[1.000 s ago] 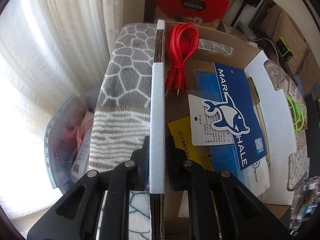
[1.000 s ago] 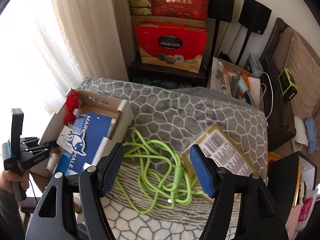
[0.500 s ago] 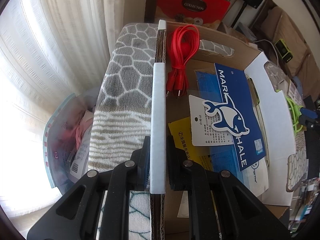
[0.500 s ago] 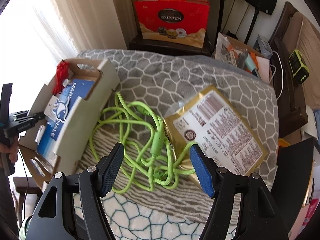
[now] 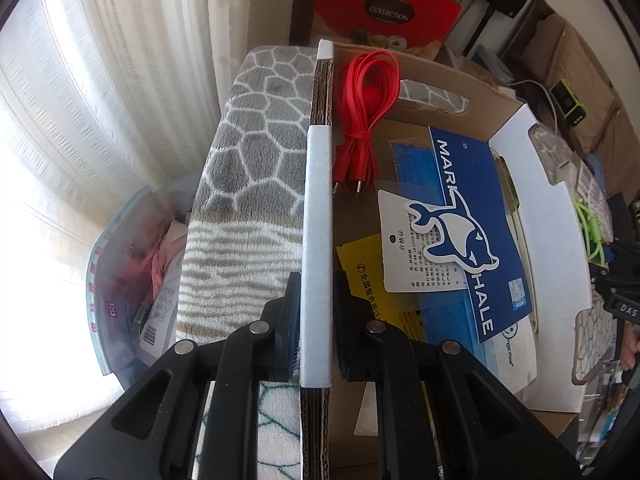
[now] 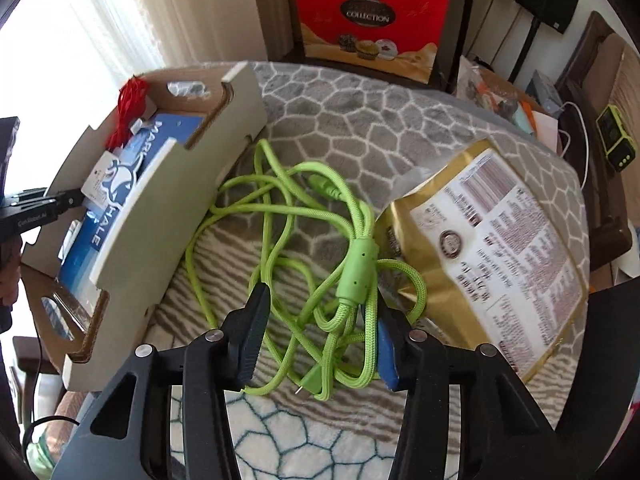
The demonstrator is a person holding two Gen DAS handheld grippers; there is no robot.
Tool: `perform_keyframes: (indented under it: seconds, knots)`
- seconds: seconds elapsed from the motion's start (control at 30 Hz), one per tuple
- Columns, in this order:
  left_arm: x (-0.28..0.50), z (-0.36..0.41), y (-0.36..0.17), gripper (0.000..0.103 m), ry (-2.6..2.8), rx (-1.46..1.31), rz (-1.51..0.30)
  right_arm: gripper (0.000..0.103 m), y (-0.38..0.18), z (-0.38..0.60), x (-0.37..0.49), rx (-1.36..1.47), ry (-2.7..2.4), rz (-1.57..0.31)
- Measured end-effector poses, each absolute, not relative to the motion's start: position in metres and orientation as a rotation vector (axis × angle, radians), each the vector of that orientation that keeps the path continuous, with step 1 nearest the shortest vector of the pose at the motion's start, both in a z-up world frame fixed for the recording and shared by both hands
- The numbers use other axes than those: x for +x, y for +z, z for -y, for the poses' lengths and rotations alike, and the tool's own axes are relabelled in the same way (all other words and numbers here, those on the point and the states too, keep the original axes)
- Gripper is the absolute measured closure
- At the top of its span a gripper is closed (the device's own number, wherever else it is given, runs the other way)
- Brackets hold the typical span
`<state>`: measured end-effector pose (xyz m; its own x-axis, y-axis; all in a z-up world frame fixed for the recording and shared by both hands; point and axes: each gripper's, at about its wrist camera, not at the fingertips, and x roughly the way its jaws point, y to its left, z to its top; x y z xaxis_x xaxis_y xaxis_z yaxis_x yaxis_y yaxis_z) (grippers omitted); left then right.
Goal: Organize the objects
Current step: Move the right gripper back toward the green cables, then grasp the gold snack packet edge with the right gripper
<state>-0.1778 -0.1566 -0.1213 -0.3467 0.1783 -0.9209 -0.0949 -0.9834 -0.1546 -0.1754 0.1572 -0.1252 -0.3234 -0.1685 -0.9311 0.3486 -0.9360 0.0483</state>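
Observation:
My left gripper (image 5: 316,320) is shut on the white-edged wall of the cardboard box (image 5: 318,216). The box holds a bundled red cable (image 5: 366,108), a blue "MARK HALE" card (image 5: 472,232) and a yellow leaflet (image 5: 372,280). In the right wrist view the box (image 6: 176,216) sits at the left on the patterned blanket. A tangled green cable (image 6: 320,248) lies beside it. My right gripper (image 6: 316,332) is open, low over the cable, its fingers on either side of the near loops. A gold packet (image 6: 492,252) lies to the right.
The grey and white blanket (image 6: 360,112) covers the work surface. A red "Collection" gift bag (image 6: 368,24) stands behind it. A clear bag of items (image 5: 136,276) sits left of the box. Clutter and a dark cabinet (image 6: 600,140) lie at the right.
My right gripper has moved forward and down over the green cable, which now lies between its fingers. My left gripper has kept its hold on the box wall.

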Motion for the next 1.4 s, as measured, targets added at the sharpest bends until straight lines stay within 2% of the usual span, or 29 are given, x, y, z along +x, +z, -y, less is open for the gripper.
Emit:
perform_keyframes:
  seconds: [0.1, 0.17, 0.23, 0.33, 0.47, 0.5, 0.57, 0.63, 0.77, 0.8, 0.87, 0.9, 0.93, 1.03, 1.2, 1.27, 1.33, 1.4]
  knots:
    - [-0.178, 0.157, -0.121, 0.09, 2.447, -1.688, 0.113, 0.054, -0.135, -0.155, -0.177, 1.617, -2.306, -0.217]
    - [-0.178, 0.157, -0.121, 0.09, 2.447, -1.688, 0.113, 0.058, -0.135, -0.156, -0.178, 1.611, -2.315, -0.2]
    - [-0.178, 0.157, -0.122, 0.09, 2.447, -1.688, 0.111, 0.086, -0.133, -0.157, -0.177, 1.603, -2.331, -0.201]
    - [-0.178, 0.157, -0.121, 0.09, 2.448, -1.687, 0.111, 0.09, -0.13, -0.159, -0.177, 1.589, -2.336, -0.18]
    - [-0.178, 0.157, -0.121, 0.09, 2.446, -1.687, 0.112, 0.091, -0.122, -0.159, -0.174, 1.569, -2.336, -0.206]
    - [-0.178, 0.157, -0.121, 0.09, 2.446, -1.687, 0.111, 0.091, -0.12, -0.158, -0.174, 1.574, -2.331, -0.238]
    - [-0.178, 0.157, -0.121, 0.09, 2.444, -1.685, 0.111, 0.08, -0.111, -0.158, -0.168, 1.588, -2.321, -0.254]
    - [-0.178, 0.157, -0.121, 0.09, 2.444, -1.685, 0.112, 0.05, -0.096, -0.164, -0.165, 1.551, -2.342, -0.249]
    - [-0.177, 0.157, -0.121, 0.09, 2.444, -1.684, 0.112, 0.048, -0.063, -0.187, -0.168, 1.489, -2.427, -0.224]
    - [-0.177, 0.157, -0.121, 0.09, 2.444, -1.684, 0.113, 0.044, -0.057, -0.195, -0.171, 1.485, -2.451, -0.21]
    - [-0.177, 0.157, -0.121, 0.09, 2.445, -1.684, 0.114, 0.03, -0.051, -0.208, -0.178, 1.487, -2.498, -0.238]
    - [-0.177, 0.157, -0.121, 0.09, 2.444, -1.684, 0.114, 0.019, -0.052, -0.215, -0.181, 1.496, -2.511, -0.264]
    - [-0.177, 0.158, -0.121, 0.09, 2.444, -1.684, 0.117, 0.017, -0.053, -0.222, -0.184, 1.507, -2.524, -0.298]
    - [-0.177, 0.157, -0.121, 0.09, 2.444, -1.684, 0.118, 0.017, -0.065, -0.247, -0.191, 1.584, -2.552, -0.302]
    - [-0.176, 0.156, -0.12, 0.09, 2.449, -1.683, 0.1, 0.018, -0.092, -0.306, -0.194, 1.701, -2.498, 0.166]
    - [-0.175, 0.155, -0.12, 0.09, 2.45, -1.683, 0.095, 0.022, -0.101, -0.317, -0.194, 1.715, -2.471, 0.292]
    - [-0.175, 0.154, -0.12, 0.09, 2.451, -1.684, 0.092, 0.037, -0.109, -0.324, -0.194, 1.716, -2.449, 0.388]
    - [-0.176, 0.153, -0.119, 0.09, 2.451, -1.684, 0.093, 0.045, -0.113, -0.329, -0.194, 1.699, -2.416, 0.495]
